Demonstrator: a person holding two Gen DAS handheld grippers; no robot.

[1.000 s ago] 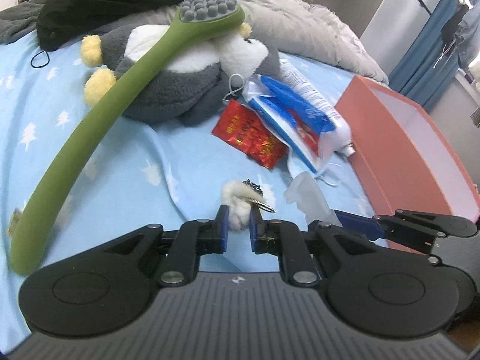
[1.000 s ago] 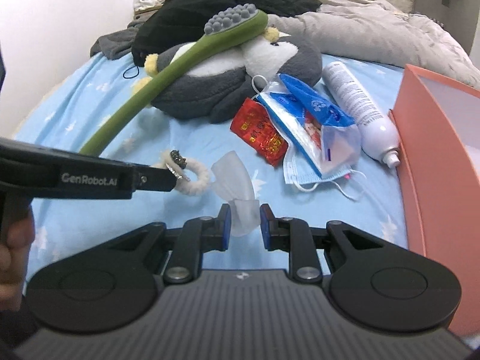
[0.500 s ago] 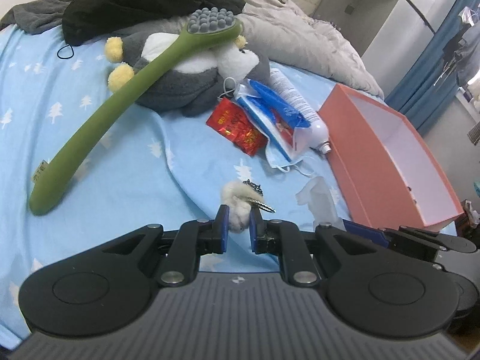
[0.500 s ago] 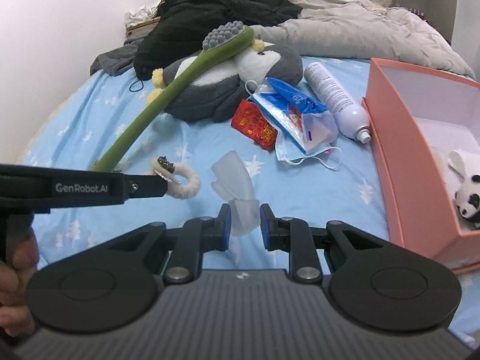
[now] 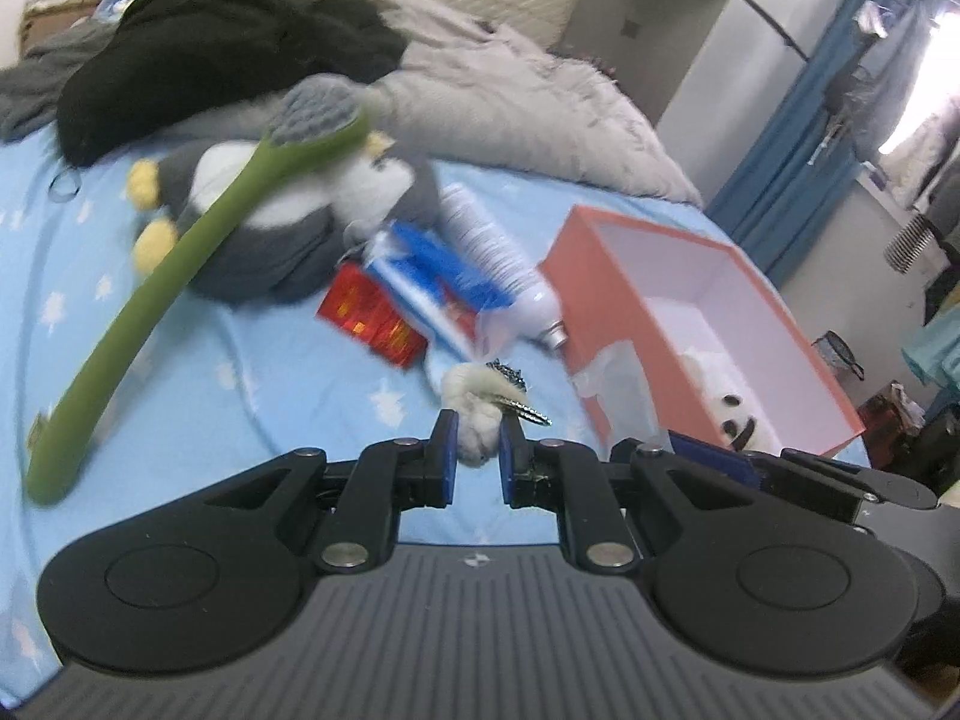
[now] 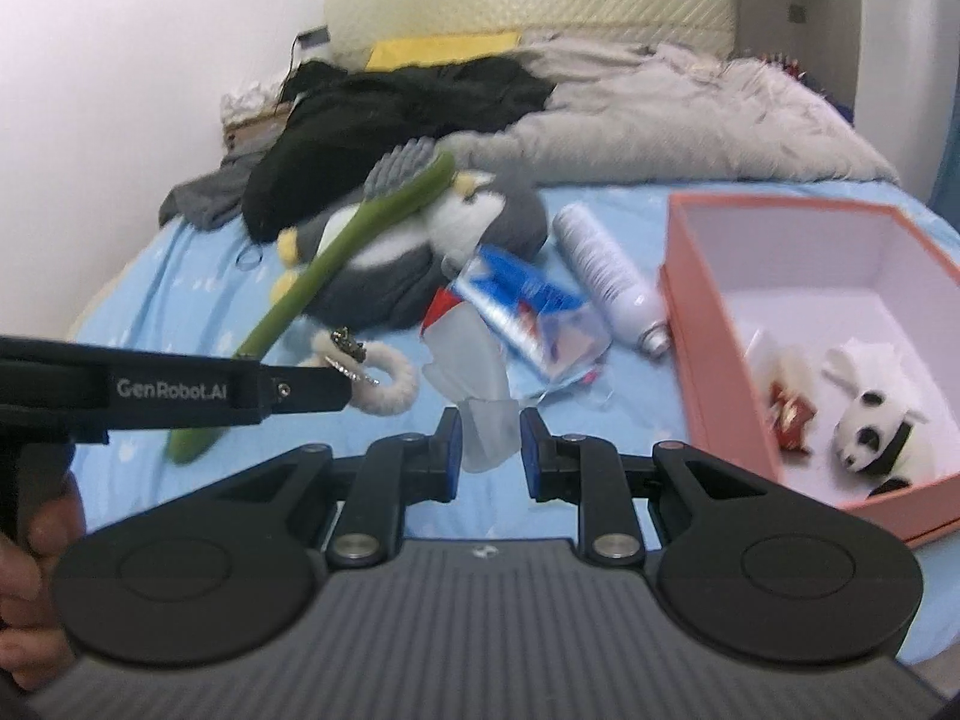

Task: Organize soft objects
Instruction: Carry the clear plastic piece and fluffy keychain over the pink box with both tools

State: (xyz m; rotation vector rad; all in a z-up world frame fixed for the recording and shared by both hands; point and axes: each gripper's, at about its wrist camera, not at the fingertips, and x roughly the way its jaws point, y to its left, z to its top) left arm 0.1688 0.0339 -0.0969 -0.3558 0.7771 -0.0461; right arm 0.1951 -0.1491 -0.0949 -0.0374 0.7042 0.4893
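My left gripper (image 5: pixel 474 450) is shut on a fluffy white ring with a metal charm (image 5: pixel 477 399), held above the blue bedsheet. From the right wrist view that ring (image 6: pixel 396 384) hangs at the left gripper's tip (image 6: pixel 342 387). My right gripper (image 6: pixel 489 444) is shut on a translucent soft piece (image 6: pixel 474 372), which also hangs in the air. To the right stands an open pink box (image 6: pixel 708 360) with a small panda plush (image 6: pixel 882 426) and a red packet inside. A grey penguin plush (image 5: pixel 282 228) lies further back on the bed.
A long green brush (image 5: pixel 156 288) leans across the penguin. A white spray can (image 6: pixel 606 276), a blue pack of masks (image 6: pixel 522 306) and a red packet (image 5: pixel 369 318) lie between the penguin and the box. Black clothes (image 5: pixel 210 60) and a grey blanket are piled at the back.
Both grippers have risen and drawn back from the bed with their things still held. The inside of the pink box has come into view.
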